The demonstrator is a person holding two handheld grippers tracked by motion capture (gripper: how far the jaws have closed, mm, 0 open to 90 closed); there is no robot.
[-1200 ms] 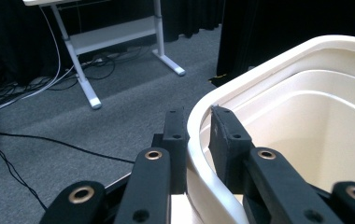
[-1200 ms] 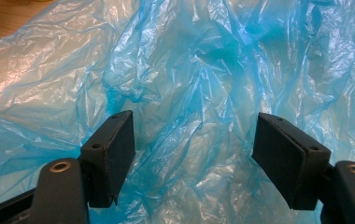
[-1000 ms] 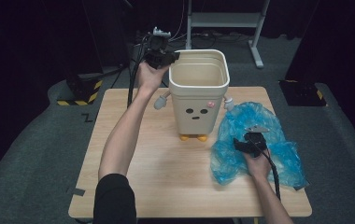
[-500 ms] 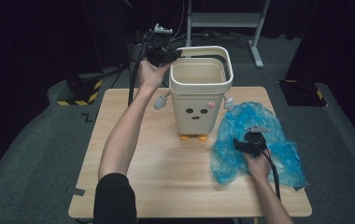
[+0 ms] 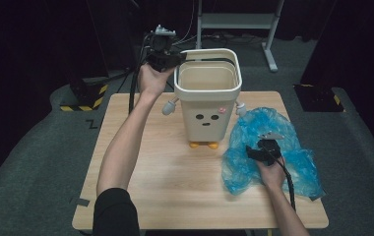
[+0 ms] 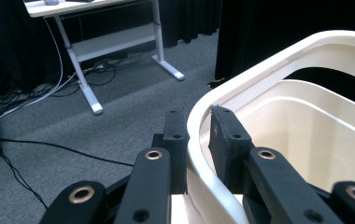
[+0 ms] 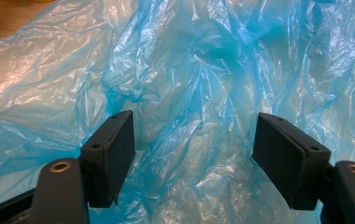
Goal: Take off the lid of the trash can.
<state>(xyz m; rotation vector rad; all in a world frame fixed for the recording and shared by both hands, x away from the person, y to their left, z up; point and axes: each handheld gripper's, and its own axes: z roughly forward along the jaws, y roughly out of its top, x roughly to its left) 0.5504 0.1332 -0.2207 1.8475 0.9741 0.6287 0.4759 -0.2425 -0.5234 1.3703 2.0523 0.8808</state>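
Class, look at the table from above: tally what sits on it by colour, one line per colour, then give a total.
Cream: 1, the bin with a face, its rim pinched by the left tool
Blue: 1, the crumpled plastic bag, under the open right tool
Total: 2

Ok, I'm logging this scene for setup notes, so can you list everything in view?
bin: one, cream with a face, two orange feet, mid-table.
bag: one, blue plastic, crumpled, table right of the bin.
table: one, light wood, centre.
desk frame: one, white, floor behind the table.
striped base: one, black and yellow, floor far left.
left gripper: one, black, jaws astride the bin's rim.
right gripper: one, black, jaws open above the bag.
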